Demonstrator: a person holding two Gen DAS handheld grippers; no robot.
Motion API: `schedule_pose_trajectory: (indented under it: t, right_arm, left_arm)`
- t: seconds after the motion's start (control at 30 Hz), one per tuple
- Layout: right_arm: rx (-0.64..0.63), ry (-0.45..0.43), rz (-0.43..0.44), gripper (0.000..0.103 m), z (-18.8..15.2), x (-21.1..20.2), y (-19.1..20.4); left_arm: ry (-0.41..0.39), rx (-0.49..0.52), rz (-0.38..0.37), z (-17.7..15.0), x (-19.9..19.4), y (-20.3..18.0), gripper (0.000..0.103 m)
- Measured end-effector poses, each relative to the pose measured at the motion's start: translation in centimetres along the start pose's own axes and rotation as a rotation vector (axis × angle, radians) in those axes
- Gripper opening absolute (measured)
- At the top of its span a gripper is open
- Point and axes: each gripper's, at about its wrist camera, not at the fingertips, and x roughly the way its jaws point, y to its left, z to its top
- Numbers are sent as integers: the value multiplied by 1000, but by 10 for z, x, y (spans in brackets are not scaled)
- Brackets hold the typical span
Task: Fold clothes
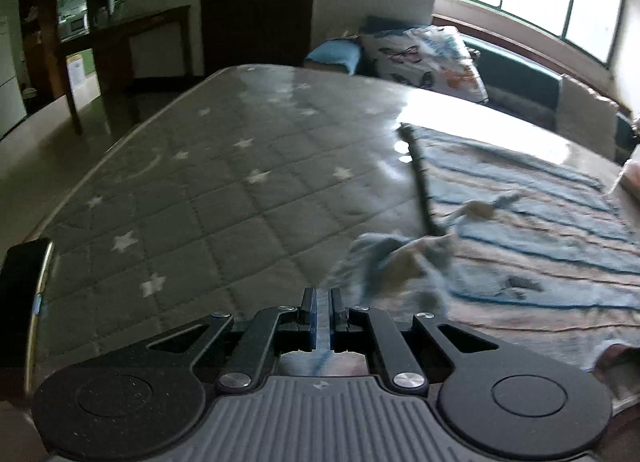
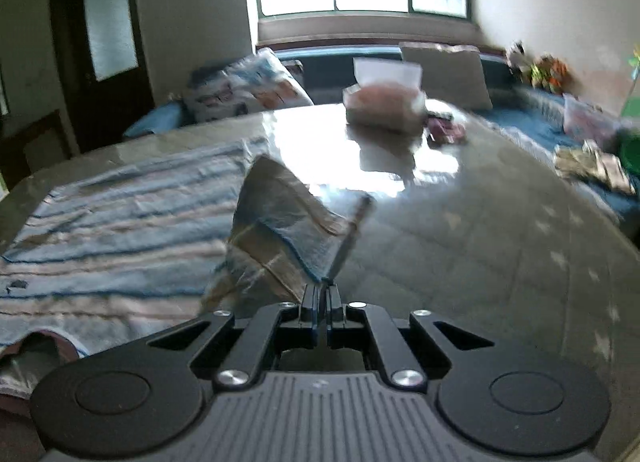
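Observation:
A blue, pink and cream striped garment [image 1: 520, 246] lies spread on a grey quilted table cover with white stars [image 1: 200, 190]. My left gripper [image 1: 322, 296] is shut on the garment's near left edge, and the cloth rises in a blurred bunch just right of the fingers. My right gripper [image 2: 322, 290] is shut on the striped garment [image 2: 120, 222] at its right edge, and a flap of it [image 2: 288, 222] is lifted into a tent above the table. A dark collar opening [image 2: 40, 346] shows at the near left.
A tissue box [image 2: 384, 106] and small dark items [image 2: 444, 126] stand at the table's far side. Clutter [image 2: 592, 166] lies at the right edge. A butterfly pillow [image 1: 428, 54] rests on the blue sofa [image 1: 520, 70] under the window. A dark phone-like object [image 1: 24, 302] sits at the near left.

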Motion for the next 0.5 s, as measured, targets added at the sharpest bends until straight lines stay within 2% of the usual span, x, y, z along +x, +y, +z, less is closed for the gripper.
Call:
schedule_pose_trajectory:
  t: [0.2, 0.33, 0.4, 0.47, 0.5]
  right_arm:
    - [-4, -1, -27, 6, 2, -2, -5]
    - [-14, -16, -71, 10, 12, -1, -8]
    - [7, -10, -72, 15, 14, 4, -13]
    - [23, -2, -74, 26, 15, 9, -18]
    - [28, 3, -75, 27, 16, 13, -20]
  left_arm:
    - [14, -6, 66, -3, 10, 12, 6]
    - [12, -22, 76, -2, 8, 21, 6]
    - [0, -23, 74, 0, 5, 21, 8]
    - [-11, -24, 77, 5, 3, 19, 8]
    - [-19, -19, 70, 6, 0, 18, 8]
